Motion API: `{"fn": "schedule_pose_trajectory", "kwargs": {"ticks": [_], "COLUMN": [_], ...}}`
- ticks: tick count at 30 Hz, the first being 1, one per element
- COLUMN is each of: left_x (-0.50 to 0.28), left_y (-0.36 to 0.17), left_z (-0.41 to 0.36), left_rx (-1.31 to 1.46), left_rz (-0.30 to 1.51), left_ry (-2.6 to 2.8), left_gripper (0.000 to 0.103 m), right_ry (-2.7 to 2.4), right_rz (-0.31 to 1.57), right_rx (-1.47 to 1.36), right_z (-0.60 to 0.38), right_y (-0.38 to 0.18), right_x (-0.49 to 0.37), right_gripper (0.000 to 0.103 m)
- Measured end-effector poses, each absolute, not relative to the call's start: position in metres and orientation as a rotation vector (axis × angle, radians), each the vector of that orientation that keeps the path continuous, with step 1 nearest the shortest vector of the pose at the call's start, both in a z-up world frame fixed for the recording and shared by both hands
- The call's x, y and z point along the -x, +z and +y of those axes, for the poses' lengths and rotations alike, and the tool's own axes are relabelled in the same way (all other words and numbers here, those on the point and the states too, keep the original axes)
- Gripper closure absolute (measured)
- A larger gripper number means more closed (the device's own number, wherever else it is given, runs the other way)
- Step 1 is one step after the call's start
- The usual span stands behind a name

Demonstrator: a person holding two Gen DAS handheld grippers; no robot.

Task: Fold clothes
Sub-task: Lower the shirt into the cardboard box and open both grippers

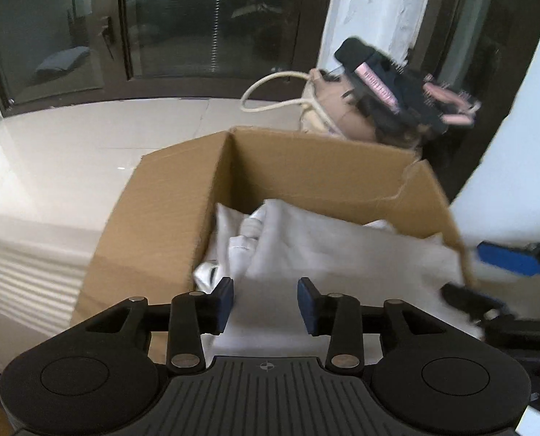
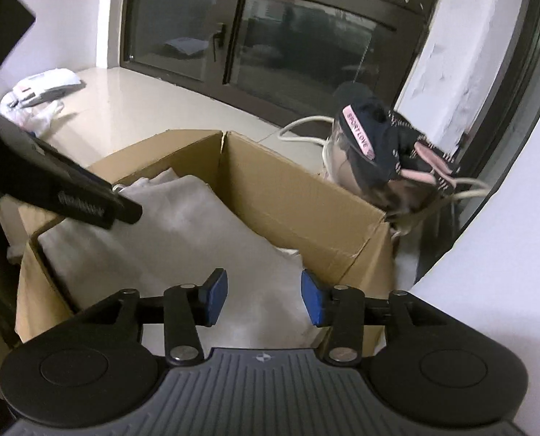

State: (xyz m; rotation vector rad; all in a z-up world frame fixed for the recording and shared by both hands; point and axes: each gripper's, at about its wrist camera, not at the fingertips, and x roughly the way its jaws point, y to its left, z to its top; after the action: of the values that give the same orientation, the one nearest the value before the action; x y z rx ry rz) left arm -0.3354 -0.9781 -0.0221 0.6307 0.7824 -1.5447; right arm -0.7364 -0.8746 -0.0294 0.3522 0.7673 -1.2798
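White cloth (image 1: pixel 306 250), rumpled and loosely folded, fills your open cardboard box (image 1: pixel 161 218) and spills over its near edge under both tools. Your left tool (image 1: pixel 265 303) and right tool (image 2: pixel 264 296) hover above it, jaws parted, gripping nothing. At one o'clock beyond the box sits a rope-handled bag (image 2: pixel 346 160) topped with dark garments (image 2: pixel 382 134). Motion blur smears the cloth's folds.

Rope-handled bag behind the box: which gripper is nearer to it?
Right. The right gripper hangs over the box's end beside the bag; the left gripper is over the opposite end, farther off.
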Motion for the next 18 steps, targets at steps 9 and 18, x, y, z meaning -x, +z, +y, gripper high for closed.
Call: {"fn": "schedule_pose_trajectory", "kwargs": {"ticks": [9,18], "left_x": [0.352,0.340], "left_y": [-0.048,-0.084], "left_z": [-0.992,-1.005], "left_rx": [-0.675,-0.724], "left_rz": [0.876,0.975], "left_ry": [-1.618,-1.534], "left_gripper": [0.082,0.087], "right_ry": [-1.144,-1.071], "right_rz": [0.740,0.775], "right_rx": [-0.545,-0.705], "right_z": [-0.882,-0.907], "right_y": [-0.050,-0.089], "right_x": [0.736,0.733], "right_gripper": [0.053,0.053]}}
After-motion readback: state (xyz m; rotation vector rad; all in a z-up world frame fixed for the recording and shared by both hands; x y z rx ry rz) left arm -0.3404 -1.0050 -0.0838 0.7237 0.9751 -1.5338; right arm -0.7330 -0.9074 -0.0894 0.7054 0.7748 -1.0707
